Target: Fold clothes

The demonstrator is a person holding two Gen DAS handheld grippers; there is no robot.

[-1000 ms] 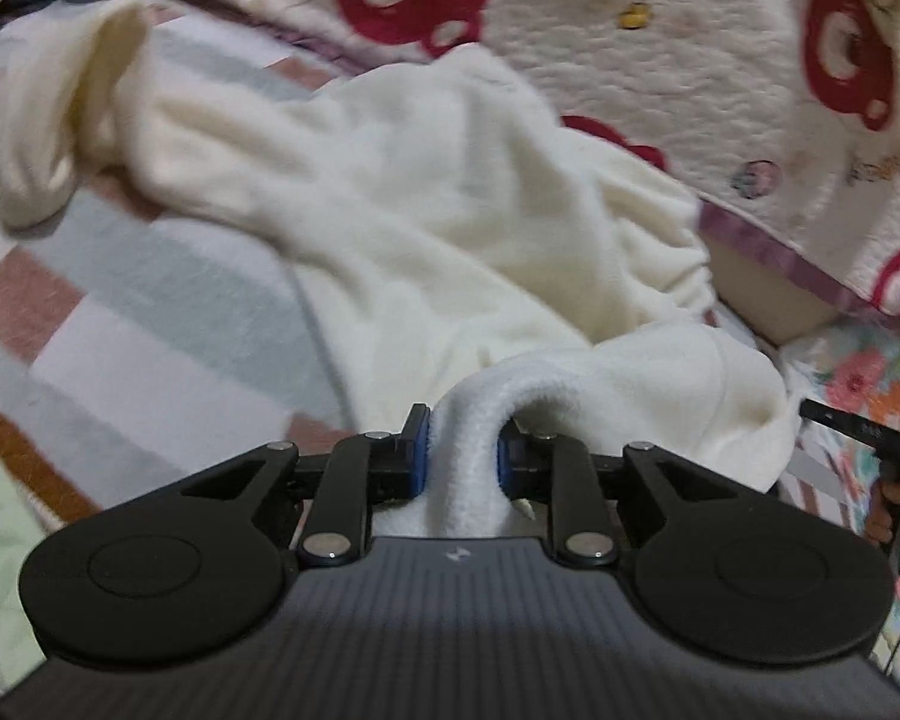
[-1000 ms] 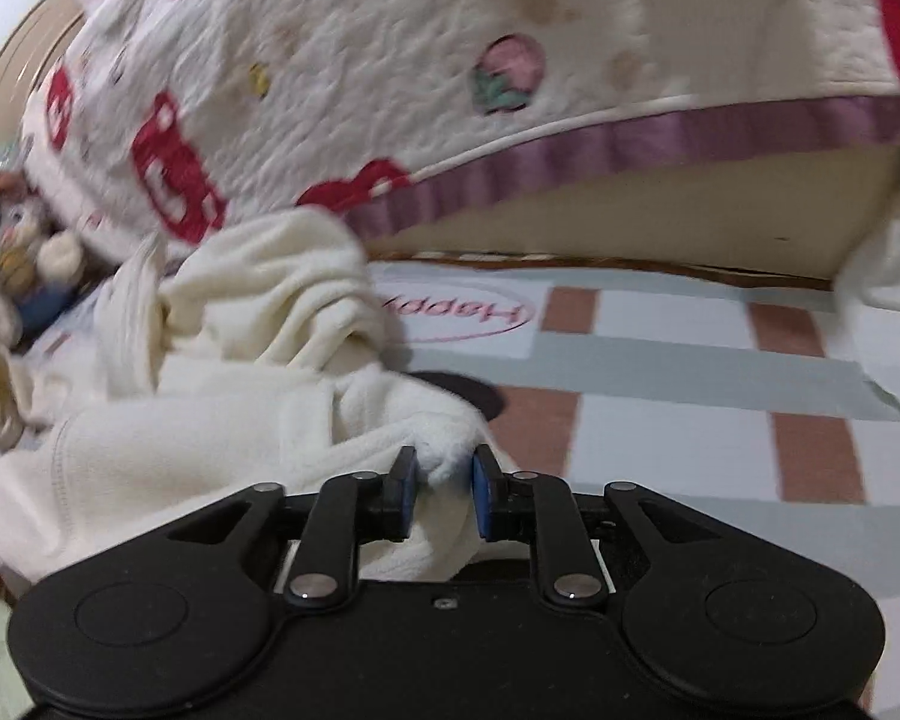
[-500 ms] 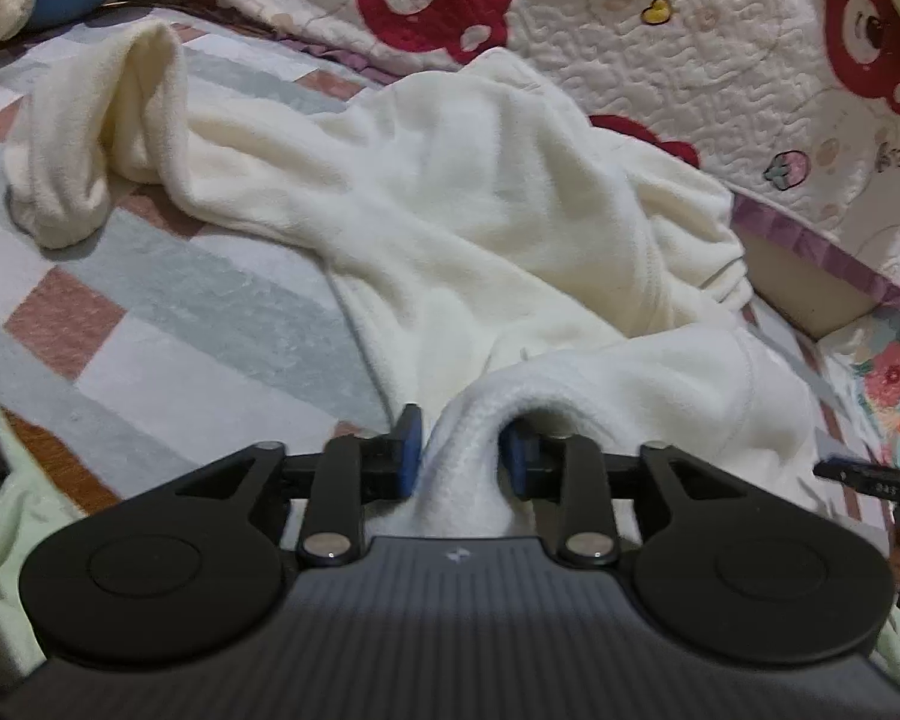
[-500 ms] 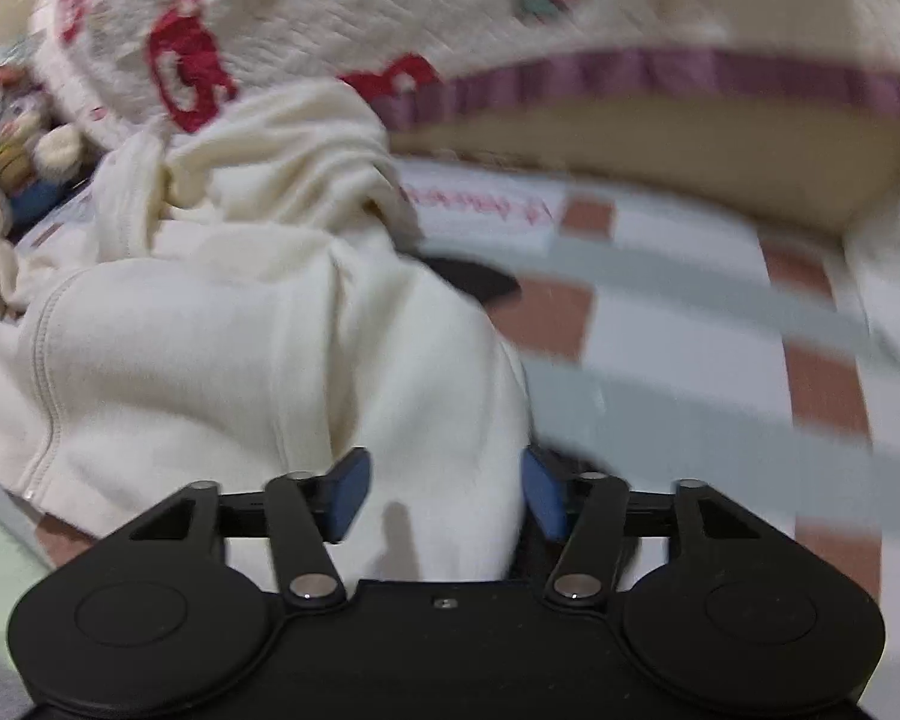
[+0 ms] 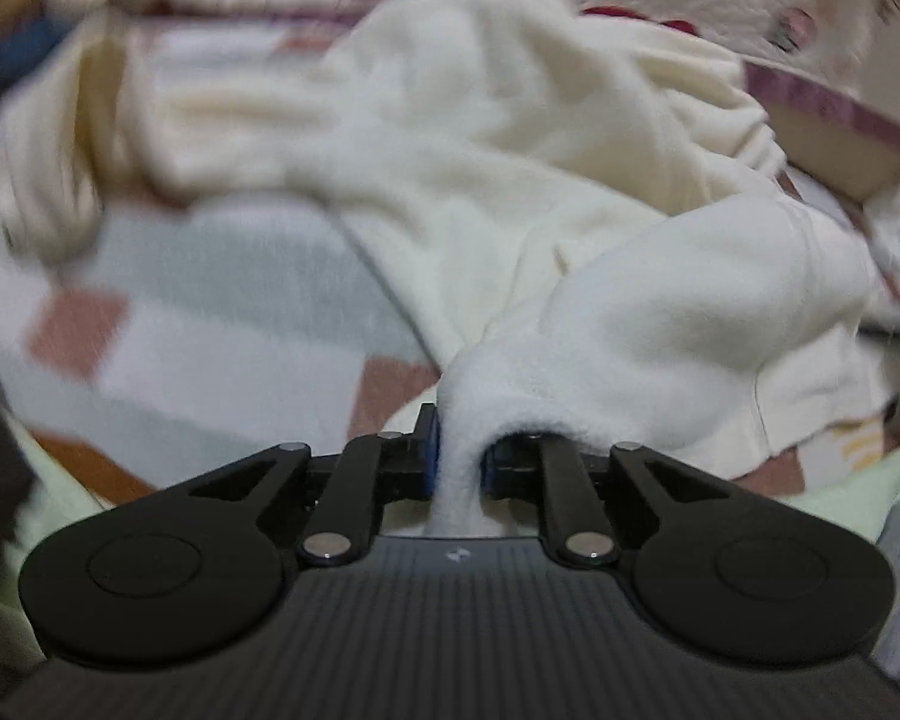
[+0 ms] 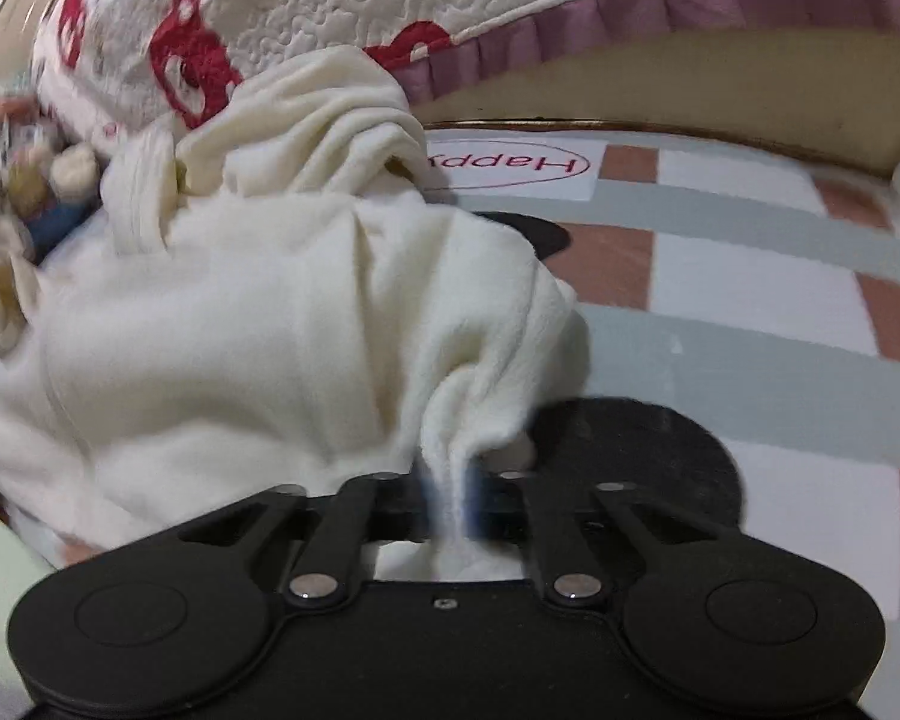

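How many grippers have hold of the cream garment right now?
2. The left gripper has just closed on a bunched fold of the cream garment at its near edge; the right gripper has just closed on another near-edge fold. Nothing else grips it in view.

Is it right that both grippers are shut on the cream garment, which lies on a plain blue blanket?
Not quite. The blanket is not plain blue: the right wrist view shows it checked in white, grey and brown. The rest holds: the left gripper and right gripper have just closed on the cream garment.
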